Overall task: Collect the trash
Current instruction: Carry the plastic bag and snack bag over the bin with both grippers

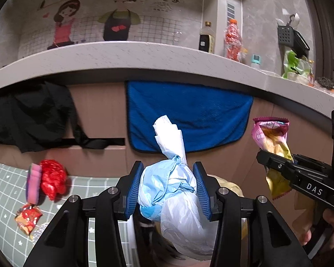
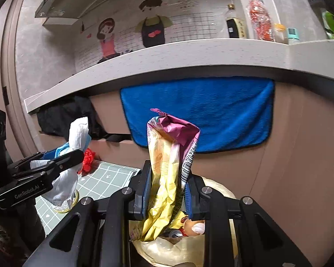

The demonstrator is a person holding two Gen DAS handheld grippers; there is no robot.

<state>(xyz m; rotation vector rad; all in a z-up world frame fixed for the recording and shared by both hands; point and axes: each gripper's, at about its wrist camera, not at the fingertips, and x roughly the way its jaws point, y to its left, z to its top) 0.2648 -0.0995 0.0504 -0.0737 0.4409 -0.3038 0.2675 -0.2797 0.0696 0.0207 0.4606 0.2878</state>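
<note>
Now the left gripper (image 1: 168, 187) is clamped on a knotted white-blue bag (image 1: 167, 184), and the right gripper (image 2: 167, 191), jaws narrow, pinches a yellow snack wrapper (image 2: 167, 166) above a bin (image 2: 216, 189) with trash.

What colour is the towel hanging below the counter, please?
Bright blue towel with a dark edge; right wrist view.

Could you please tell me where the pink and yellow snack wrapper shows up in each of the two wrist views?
Left wrist view: the snack wrapper is at the right edge, clamped in the right gripper.
Right wrist view: the snack wrapper stands at the centre, rising between that gripper's pads.
Shared landmark: the blue towel hanging below the counter, behind the wrapper in both.
</note>
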